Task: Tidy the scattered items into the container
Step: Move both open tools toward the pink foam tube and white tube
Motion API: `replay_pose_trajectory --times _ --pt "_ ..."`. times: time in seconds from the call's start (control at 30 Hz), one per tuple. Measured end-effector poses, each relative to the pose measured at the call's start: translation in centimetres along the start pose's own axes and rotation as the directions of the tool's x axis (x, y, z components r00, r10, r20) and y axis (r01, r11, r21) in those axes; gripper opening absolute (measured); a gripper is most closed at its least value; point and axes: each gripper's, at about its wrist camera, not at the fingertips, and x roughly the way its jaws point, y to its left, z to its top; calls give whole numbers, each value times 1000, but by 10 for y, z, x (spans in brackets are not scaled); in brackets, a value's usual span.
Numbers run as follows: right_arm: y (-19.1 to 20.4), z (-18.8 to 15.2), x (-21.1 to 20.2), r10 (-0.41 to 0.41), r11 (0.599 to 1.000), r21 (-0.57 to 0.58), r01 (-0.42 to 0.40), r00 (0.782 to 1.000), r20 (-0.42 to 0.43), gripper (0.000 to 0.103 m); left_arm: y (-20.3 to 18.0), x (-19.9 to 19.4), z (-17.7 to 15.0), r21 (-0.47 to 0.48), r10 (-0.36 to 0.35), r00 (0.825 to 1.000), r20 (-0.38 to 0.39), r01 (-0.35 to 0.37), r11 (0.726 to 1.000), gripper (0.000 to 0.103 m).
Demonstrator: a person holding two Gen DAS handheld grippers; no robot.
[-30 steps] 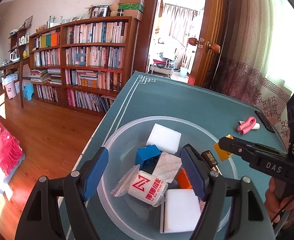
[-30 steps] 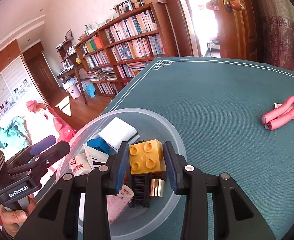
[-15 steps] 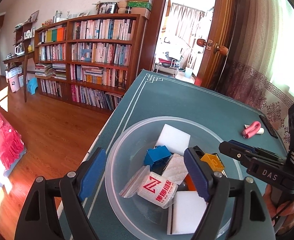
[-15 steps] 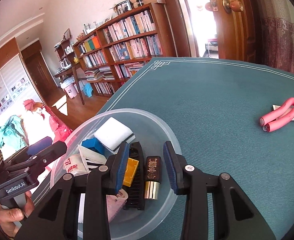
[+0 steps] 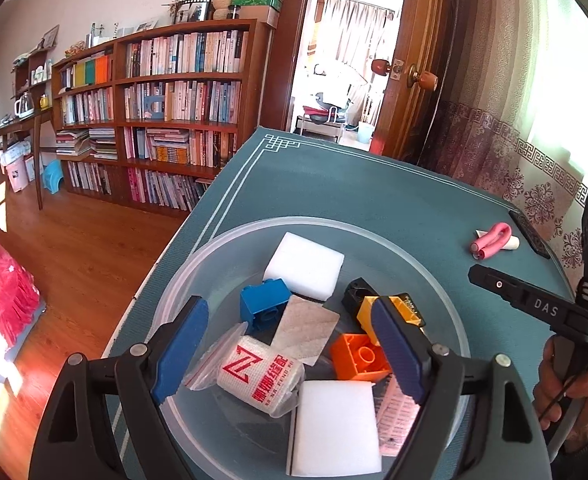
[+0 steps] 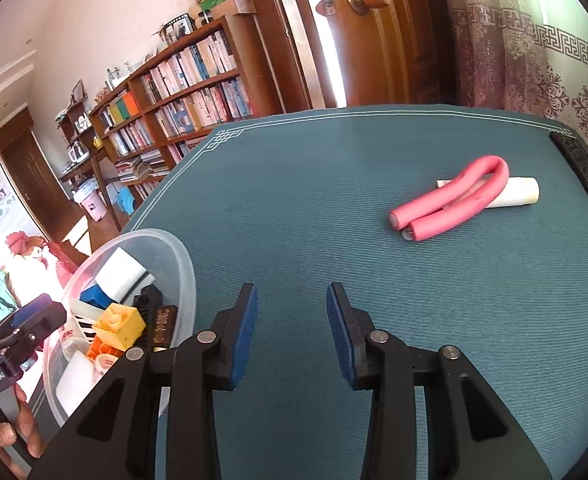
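1. The right hand-held gripper (image 6: 292, 334) is held wide and empty above the worktop (image 6: 333, 200); the pink foam curler (image 6: 449, 204) lies well apart, across a white tube (image 6: 521, 196). Both could be nudged together.
2. The left hand-held gripper (image 5: 290, 354) is spread wide over the clear plastic bowl (image 5: 433, 264), which sits near the worktop's edge and could be tipped off.
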Motion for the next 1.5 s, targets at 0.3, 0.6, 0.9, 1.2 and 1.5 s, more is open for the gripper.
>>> replay_pose_trajectory --times 0.3,0.6,0.9,1.2,1.5 --pt "-82 -3 -21 -123 987 108 120 992 21 39 -48 5 8 69 -40 999 -10 41 997 91" --pt "-157 -3 -40 -220 947 251 200 974 54 39 -134 21 17 202 -109 994 -19 110 973 92" --pt "-190 8 -50 -248 922 323 212 966 74 39 -226 75 26 318 -140 989 -55 150 936 92" --pt "-204 10 -49 -238 912 357 200 969 67 39 -274 136 26 430 -66 992 -106 106 897 92" --pt "-204 7 -46 -228 912 363 189 971 67 39 -280 170 38 431 -43 985 -169 113 895 92"
